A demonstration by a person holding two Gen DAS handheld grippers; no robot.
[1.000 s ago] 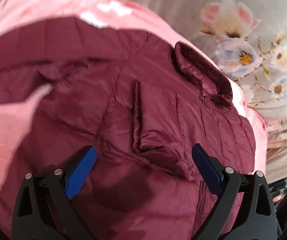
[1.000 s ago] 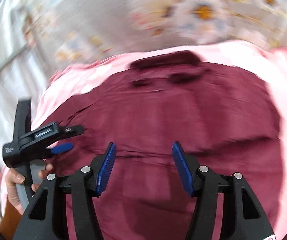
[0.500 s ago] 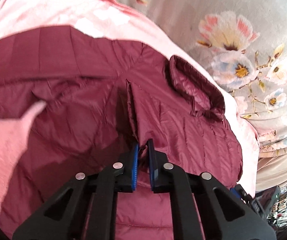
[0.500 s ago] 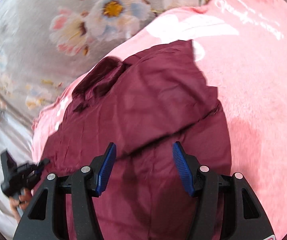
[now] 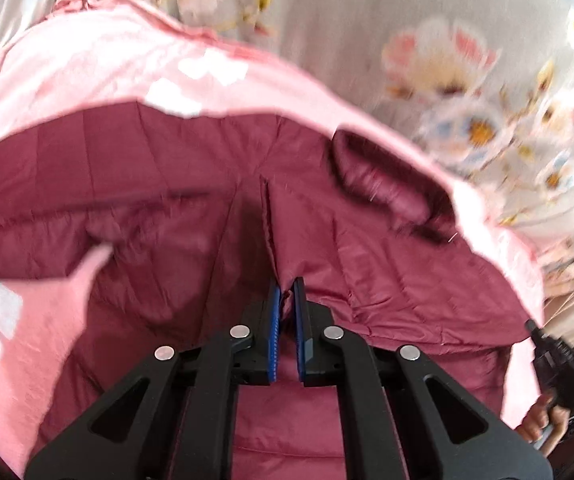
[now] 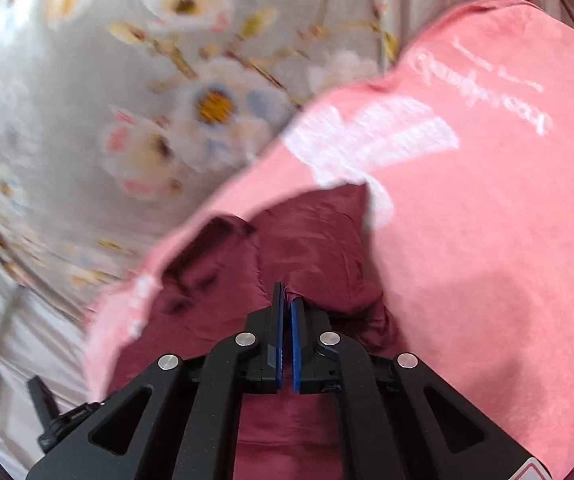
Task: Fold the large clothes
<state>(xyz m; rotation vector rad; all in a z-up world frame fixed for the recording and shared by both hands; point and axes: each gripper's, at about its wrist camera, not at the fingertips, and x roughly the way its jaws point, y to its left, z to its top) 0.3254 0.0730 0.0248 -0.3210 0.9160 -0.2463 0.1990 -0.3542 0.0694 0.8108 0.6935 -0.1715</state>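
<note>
A maroon quilted jacket (image 5: pixel 147 184) lies spread on a pink blanket (image 5: pixel 99 64), its collar (image 5: pixel 383 184) at the far right. My left gripper (image 5: pixel 285 286) is shut on a raised fold of the jacket's front panel. In the right wrist view the jacket (image 6: pixel 315 236) runs up to the blanket (image 6: pixel 487 220). There my right gripper (image 6: pixel 287 294) is shut, with a pinch of the maroon fabric between its blue pads near the jacket's edge. Part of the jacket is hidden under both grippers.
A grey floral bedsheet (image 5: pixel 447 60) surrounds the blanket, and it also shows in the right wrist view as the floral sheet (image 6: pixel 107 120). The other gripper, held by a hand (image 5: pixel 543 424), shows at the right edge. A black gripper part (image 6: pixel 47 412) sits low left.
The left gripper closed on the jacket fold and pulled it up a little. The right gripper swept sideways over the jacket toward the blanket side, rolled, and closed on the fabric.
</note>
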